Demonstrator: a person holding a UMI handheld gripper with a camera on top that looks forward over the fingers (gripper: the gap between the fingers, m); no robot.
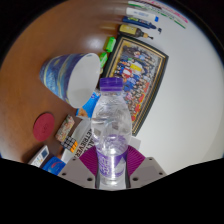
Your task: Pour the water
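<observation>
- A round pink coaster (44, 126) lies on the pale table (30, 50), well to the left of the fingers and beyond them.
- A blue-and-white paper cup (72, 78) rests tipped on its side ahead and left of the fingers, its open mouth turned toward the bottle.
- A clear plastic water bottle (110, 135) with a purple cap stands upright between the fingers, the gripper (111, 166) pinching its lower body, purple pads (92, 160) at either flank; whether both press firmly is hard to tell.
- The bottle looks partly full, so moderately heavy; its thin, smooth wall would likely give under pressure and could slip, suggesting a hold low on the ribbed body.
- A framed group photograph (137, 68) lies beyond and right of the fingers, markers (150, 14) farther off.
</observation>
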